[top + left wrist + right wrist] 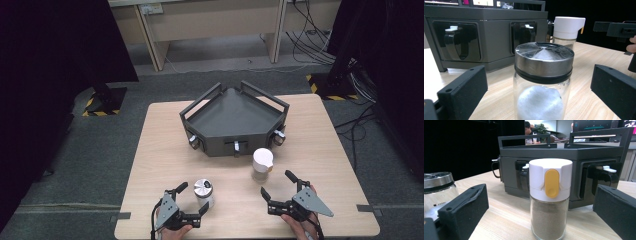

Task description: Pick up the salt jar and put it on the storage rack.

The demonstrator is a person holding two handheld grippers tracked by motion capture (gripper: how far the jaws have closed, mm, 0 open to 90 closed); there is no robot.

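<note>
Wood-grain surface (160, 145) on grey carpet, desks and cables behind. Dark grey angular tray (235, 117) sits at centre-back of the surface, with 3 latch handles on its front faces.

2 jars stand in front of the tray, both upright:
- steel-lid jar (203, 192), white powder inside, near the front edge, left of centre
- white-cap jar (262, 163), yellow tab on the cap, brown powder, just in front of the tray, right of centre

Left tongs (192, 199): released, jaws wide, straddling the steel-lid jar (542, 82) on both sides, pads not touching the glass.

Right tongs (276, 185): released, jaws wide, aimed at the white-cap jar (550, 197), which sits ahead of the tips, apart from them. Nothing held.
</note>
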